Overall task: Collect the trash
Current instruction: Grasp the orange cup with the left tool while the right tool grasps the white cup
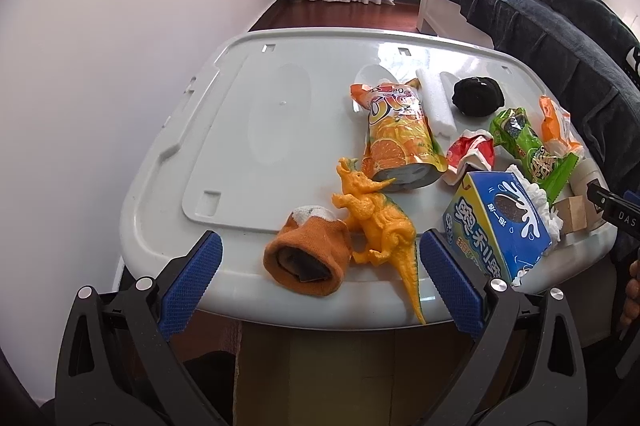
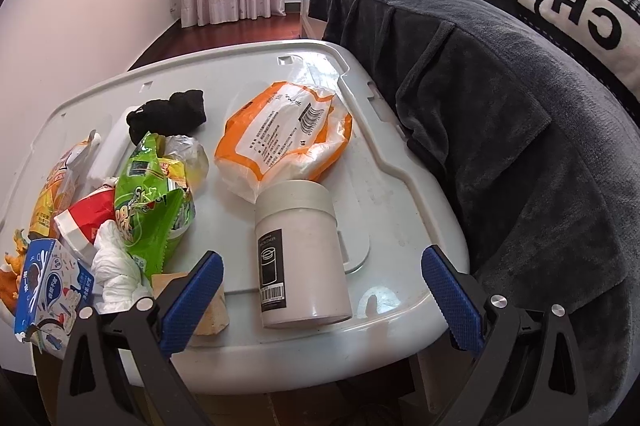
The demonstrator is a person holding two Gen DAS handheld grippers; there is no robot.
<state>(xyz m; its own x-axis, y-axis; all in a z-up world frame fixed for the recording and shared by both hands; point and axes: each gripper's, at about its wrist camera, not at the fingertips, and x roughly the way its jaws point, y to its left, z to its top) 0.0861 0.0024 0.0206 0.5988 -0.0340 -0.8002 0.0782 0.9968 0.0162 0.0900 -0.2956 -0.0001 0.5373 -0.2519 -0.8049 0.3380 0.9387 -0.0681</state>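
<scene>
Right gripper (image 2: 322, 290) is hovering with jaws spread wide and empty at the near edge of the plastic lid (image 2: 400, 194). White jar (image 2: 300, 254) is standing upright just ahead between the fingers, a keeper by my guess. Trash is lying ahead-left: green wrapper (image 2: 154, 202), crumpled tissue (image 2: 116, 270), cookie box (image 2: 48, 290); orange-white bag (image 2: 284, 130) is sitting straight ahead beyond the jar. Left gripper (image 1: 320, 282) is also gaping empty, sock (image 1: 306, 254) and toy dinosaur (image 1: 380, 226) just ahead, juice pouch (image 1: 400, 142) farther ahead, its long axis running away. Right looks nearer to the wrappers.
</scene>
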